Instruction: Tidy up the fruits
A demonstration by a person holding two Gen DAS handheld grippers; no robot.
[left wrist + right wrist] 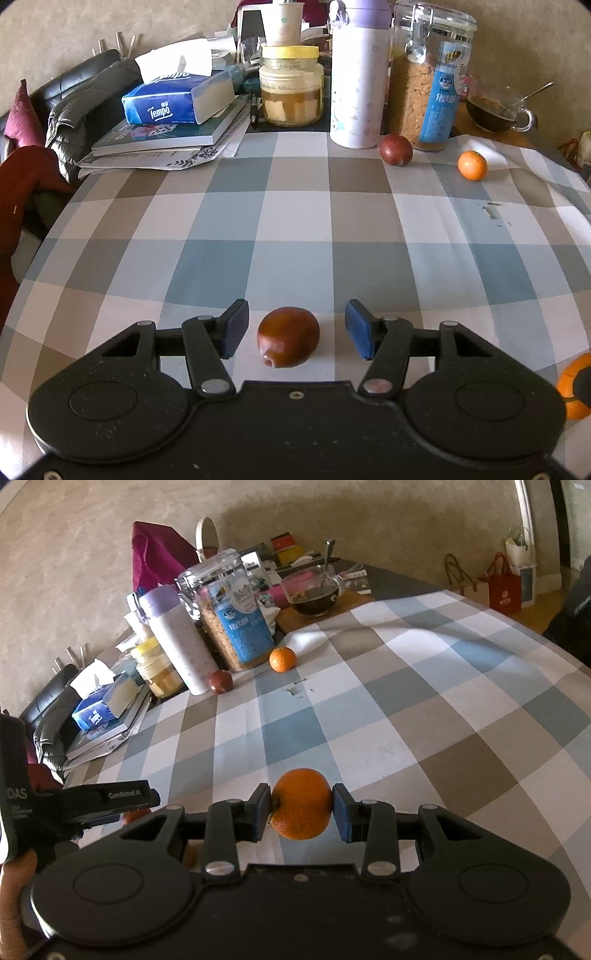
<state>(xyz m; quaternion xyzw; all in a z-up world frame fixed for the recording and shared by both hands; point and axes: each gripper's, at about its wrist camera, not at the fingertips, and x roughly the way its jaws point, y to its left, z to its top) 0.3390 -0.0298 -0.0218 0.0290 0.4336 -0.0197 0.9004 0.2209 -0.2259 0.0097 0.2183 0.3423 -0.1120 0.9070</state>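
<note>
A reddish-brown fruit lies on the checked tablecloth near its front edge, between the spread left gripper. The right gripper pinches an orange. By the far edge, a dark red fruit and a small orange look unsorted.

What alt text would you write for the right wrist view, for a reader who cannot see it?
The right hand-held gripper holds an orange between its blue pads above a checked tablecloth. Farther back, a smaller orange and a dark red fruit lie near a white bottle and a cereal jar.
</note>
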